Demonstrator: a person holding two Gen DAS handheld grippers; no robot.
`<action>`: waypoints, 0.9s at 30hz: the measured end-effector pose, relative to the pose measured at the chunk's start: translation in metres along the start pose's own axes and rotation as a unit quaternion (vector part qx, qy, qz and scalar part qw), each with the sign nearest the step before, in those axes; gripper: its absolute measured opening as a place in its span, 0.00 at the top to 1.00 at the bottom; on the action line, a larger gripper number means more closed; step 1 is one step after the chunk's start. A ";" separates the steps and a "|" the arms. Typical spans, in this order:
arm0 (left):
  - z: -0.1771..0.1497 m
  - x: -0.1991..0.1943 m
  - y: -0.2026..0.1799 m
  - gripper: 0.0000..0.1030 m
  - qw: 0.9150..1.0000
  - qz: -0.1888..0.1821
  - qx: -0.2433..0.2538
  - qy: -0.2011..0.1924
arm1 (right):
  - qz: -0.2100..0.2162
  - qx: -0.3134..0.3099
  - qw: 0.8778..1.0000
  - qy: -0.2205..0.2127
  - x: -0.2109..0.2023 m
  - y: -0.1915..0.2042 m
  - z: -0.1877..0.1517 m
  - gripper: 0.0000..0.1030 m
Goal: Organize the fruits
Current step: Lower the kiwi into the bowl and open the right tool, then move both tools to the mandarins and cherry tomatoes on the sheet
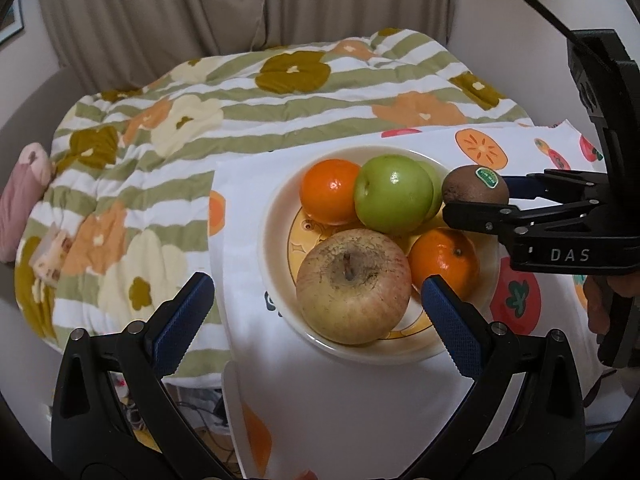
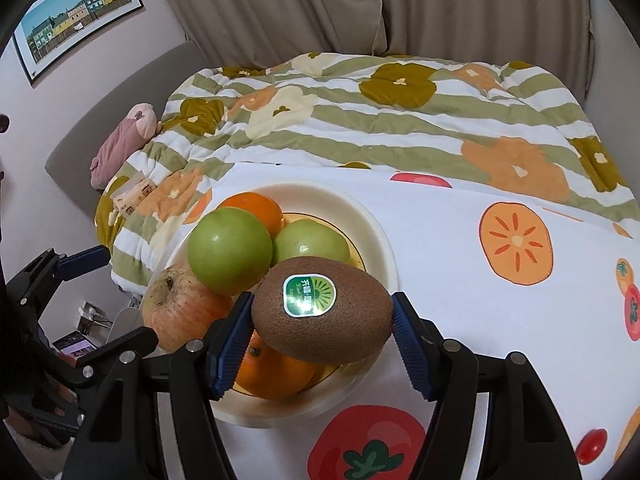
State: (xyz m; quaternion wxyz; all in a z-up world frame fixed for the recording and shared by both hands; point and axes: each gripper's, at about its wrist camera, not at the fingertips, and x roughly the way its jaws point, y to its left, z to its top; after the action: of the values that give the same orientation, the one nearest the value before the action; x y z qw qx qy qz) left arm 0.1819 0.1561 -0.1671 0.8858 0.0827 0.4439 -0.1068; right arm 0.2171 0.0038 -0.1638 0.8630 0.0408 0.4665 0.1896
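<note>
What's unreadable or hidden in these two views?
- Second green apple: left wrist view, mostly behind the front green apple.
- Near orange: right wrist view, mostly under the kiwi held in the right tool.
- Kiwi sticker text: too small, glare.

The second green apple sits mostly hidden behind the first.

A brown kiwi wears a green sticker. The cream bowl holds green, orange and reddish-yellow fruit. The white cloth shows orange and red fruit prints; the quilt has green stripes.
</note>
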 end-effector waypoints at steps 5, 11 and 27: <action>0.001 0.001 -0.001 0.00 1.000 0.000 0.000 0.000 | -0.001 0.004 1.000 0.003 0.005 0.000 -0.001 0.38; -0.002 0.002 -0.002 0.00 1.000 0.000 0.000 0.003 | 0.007 0.008 1.000 -0.013 -0.003 0.002 -0.005 0.08; 0.007 -0.048 -0.017 0.00 0.999 0.024 0.004 -0.023 | -0.017 -0.012 0.999 -0.033 -0.067 0.008 -0.008 0.08</action>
State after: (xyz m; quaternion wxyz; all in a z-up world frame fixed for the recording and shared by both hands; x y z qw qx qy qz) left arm 0.1547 0.1433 -0.1246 0.8977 0.0945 0.4211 -0.0894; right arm 0.1753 -0.0141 -0.1130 0.8817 0.0286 0.4357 0.1787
